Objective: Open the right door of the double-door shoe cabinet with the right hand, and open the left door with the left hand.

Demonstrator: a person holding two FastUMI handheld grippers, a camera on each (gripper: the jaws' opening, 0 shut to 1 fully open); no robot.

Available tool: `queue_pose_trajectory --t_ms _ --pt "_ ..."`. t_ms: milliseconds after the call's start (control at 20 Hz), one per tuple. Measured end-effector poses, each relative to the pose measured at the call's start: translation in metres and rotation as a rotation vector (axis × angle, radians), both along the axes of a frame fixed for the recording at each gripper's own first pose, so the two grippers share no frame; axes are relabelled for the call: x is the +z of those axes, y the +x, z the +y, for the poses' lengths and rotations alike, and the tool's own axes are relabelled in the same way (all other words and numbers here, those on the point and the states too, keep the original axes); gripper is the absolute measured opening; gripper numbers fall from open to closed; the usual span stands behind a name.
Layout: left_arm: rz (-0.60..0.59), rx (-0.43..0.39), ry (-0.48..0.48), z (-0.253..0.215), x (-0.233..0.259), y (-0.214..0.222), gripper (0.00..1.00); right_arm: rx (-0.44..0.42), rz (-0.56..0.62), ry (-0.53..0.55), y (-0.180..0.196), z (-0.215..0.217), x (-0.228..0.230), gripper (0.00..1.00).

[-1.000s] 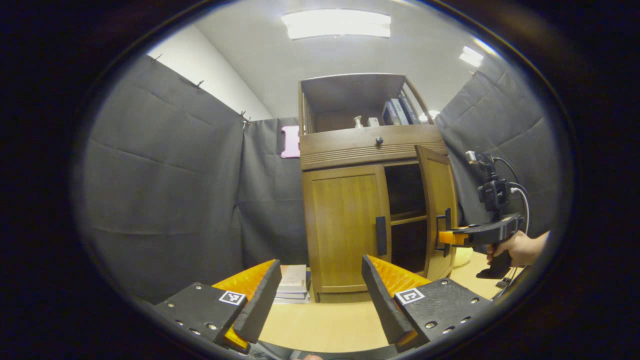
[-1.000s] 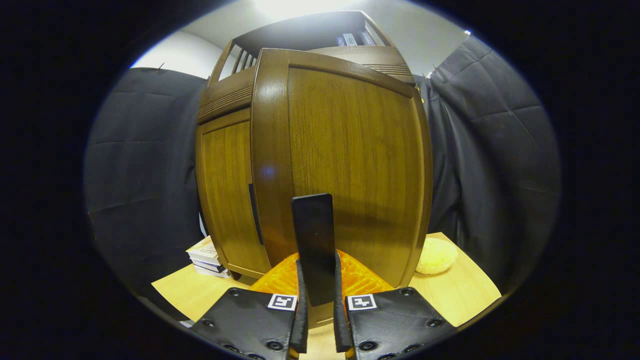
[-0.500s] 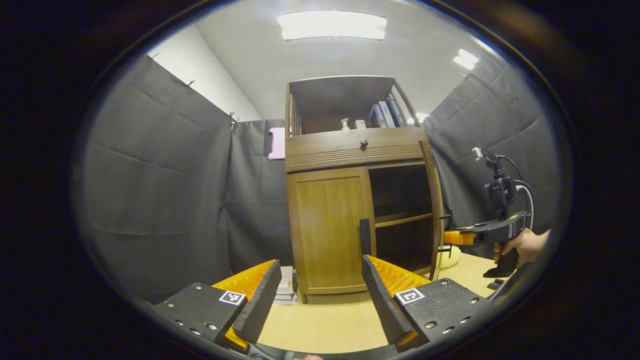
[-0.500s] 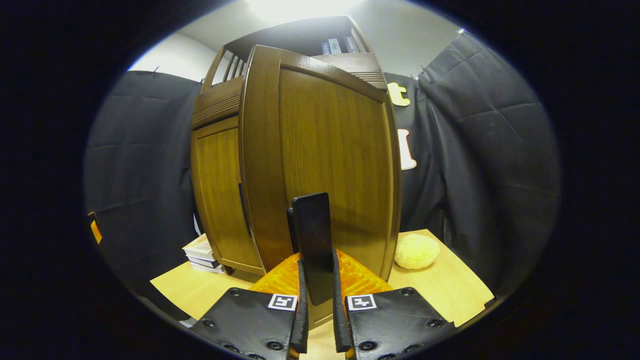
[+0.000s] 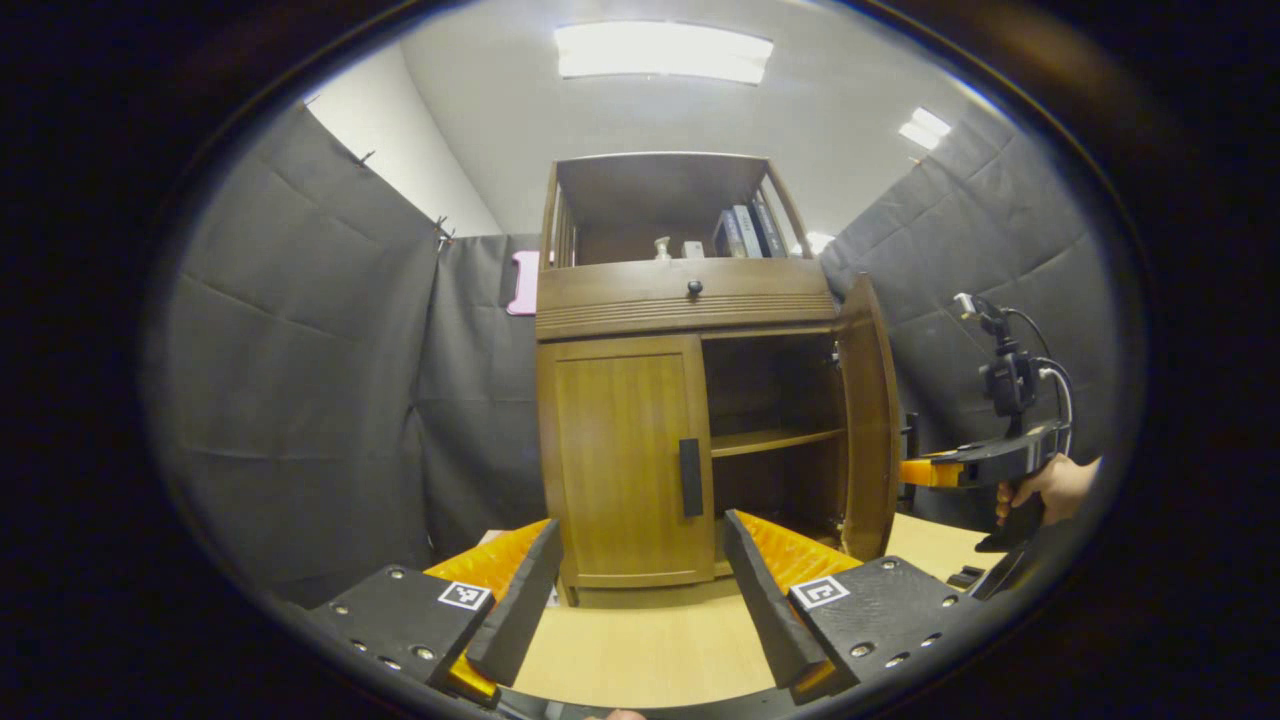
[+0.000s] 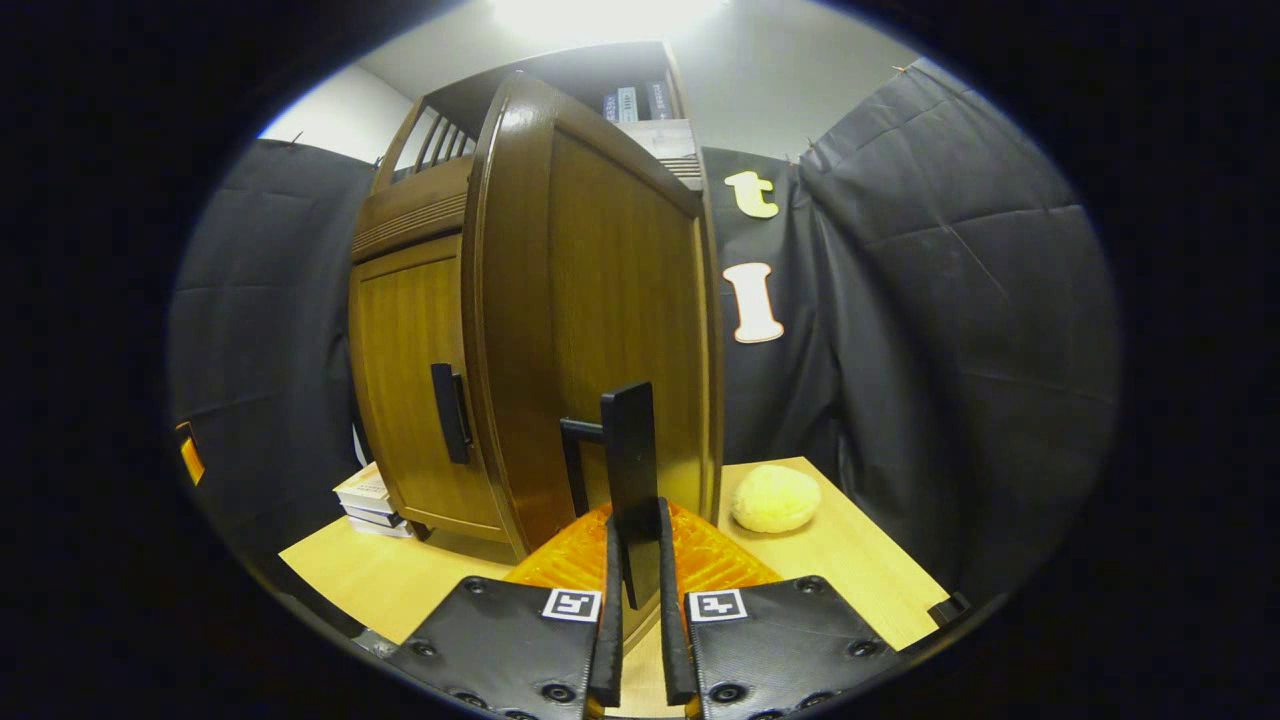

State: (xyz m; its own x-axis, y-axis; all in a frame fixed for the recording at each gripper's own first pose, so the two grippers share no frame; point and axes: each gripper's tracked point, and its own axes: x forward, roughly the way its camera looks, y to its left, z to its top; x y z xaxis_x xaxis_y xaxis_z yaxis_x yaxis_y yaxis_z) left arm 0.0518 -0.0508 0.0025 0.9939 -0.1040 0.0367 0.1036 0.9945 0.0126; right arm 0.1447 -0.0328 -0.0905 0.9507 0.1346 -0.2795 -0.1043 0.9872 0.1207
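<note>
Shoe cabinet, brown wood, double-door point(image 5: 690, 300): right gripper point(image 6: 635, 560) clamps the open right door's black bar handle point(image 6: 630, 450); left gripper point(image 5: 640, 590), fingers spread, could miss the shut left door's black handle point(image 5: 690, 477).

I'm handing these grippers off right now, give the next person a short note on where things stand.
Right gripper: shut on the right door's handle.
Left gripper: open, holding nothing, in front of the cabinet and short of the left door.
Done: right door swung wide open, shelf inside visible.
Left: release the right handle, move the left gripper onto the left door's handle, which sits at its inner edge, and pull that door open.
</note>
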Motion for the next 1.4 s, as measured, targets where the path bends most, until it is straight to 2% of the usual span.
queue_pose_trajectory --t_ms 100,200,250,300,350,400,500,550,600,750,800,850,900,950,1100,1150,1200,1300,1350,1400 --pt "0.006 -0.010 -0.004 0.000 -0.002 0.001 0.94 -0.024 0.015 0.005 -0.001 -0.012 -0.004 0.18" --pt "0.007 -0.016 -0.002 -0.002 -0.001 0.000 0.94 -0.051 0.017 0.007 -0.002 -0.025 -0.004 0.14" --pt "0.009 -0.019 -0.001 -0.003 -0.001 0.000 0.94 -0.064 0.016 0.007 -0.001 -0.031 -0.003 0.18" --pt "0.011 -0.023 0.001 -0.004 -0.001 0.001 0.94 -0.072 0.018 0.004 -0.001 -0.035 -0.004 0.14" --pt "0.013 -0.028 0.005 -0.004 -0.001 0.000 0.94 -0.079 0.016 0.003 -0.002 -0.040 -0.004 0.18" --pt "0.010 -0.028 0.009 -0.004 -0.001 0.000 0.94 -0.084 0.016 0.001 -0.001 -0.044 -0.004 0.13" --pt "0.010 -0.025 0.011 -0.003 -0.002 0.002 0.94 -0.106 0.016 -0.002 0.000 -0.056 -0.004 0.13" --pt "0.013 -0.027 0.009 -0.004 -0.002 0.001 0.94 -0.113 0.013 0.004 -0.001 -0.059 -0.004 0.02" --pt "0.019 -0.028 0.008 -0.004 -0.002 0.001 0.94 -0.124 0.006 0.010 -0.001 -0.065 -0.001 0.11" --pt "0.027 -0.031 0.007 -0.003 -0.003 0.000 0.94 -0.139 -0.002 0.004 -0.007 -0.078 -0.002 0.11" --pt "0.027 -0.029 0.002 -0.004 -0.004 0.001 0.94 -0.140 0.001 -0.004 -0.009 -0.079 -0.002 0.21" --pt "0.033 -0.031 -0.003 -0.004 -0.004 0.001 0.94 -0.148 -0.001 -0.023 -0.012 -0.085 -0.001 0.18" --pt "0.041 -0.033 -0.010 -0.004 -0.005 0.002 0.93 -0.170 -0.004 -0.054 -0.015 -0.093 0.001 0.09" --pt "0.053 -0.038 -0.018 -0.003 -0.008 0.003 0.93 -0.183 -0.012 -0.070 -0.017 -0.101 0.004 0.18" --pt "0.080 -0.041 -0.038 -0.003 -0.013 0.006 0.94 -0.244 -0.035 -0.072 -0.029 -0.124 0.018 0.21" --pt "0.085 -0.042 -0.043 -0.004 -0.012 0.005 0.94 -0.239 -0.042 -0.053 -0.034 -0.124 0.021 0.27" --pt "0.085 -0.045 -0.044 -0.005 -0.012 0.005 0.94 -0.242 -0.047 -0.049 -0.037 -0.126 0.024 0.27" --pt "0.087 -0.052 -0.038 -0.006 -0.013 0.008 0.94 -0.255 -0.054 -0.073 -0.043 -0.134 0.028 0.33" --pt "0.087 -0.056 -0.034 -0.007 -0.012 0.009 0.94 -0.257 -0.061 -0.073 -0.047 -0.135 0.033 0.28" --pt "0.083 -0.059 -0.028 -0.007 -0.012 0.011 0.94 -0.251 -0.071 -0.060 -0.049 -0.133 0.039 0.42"
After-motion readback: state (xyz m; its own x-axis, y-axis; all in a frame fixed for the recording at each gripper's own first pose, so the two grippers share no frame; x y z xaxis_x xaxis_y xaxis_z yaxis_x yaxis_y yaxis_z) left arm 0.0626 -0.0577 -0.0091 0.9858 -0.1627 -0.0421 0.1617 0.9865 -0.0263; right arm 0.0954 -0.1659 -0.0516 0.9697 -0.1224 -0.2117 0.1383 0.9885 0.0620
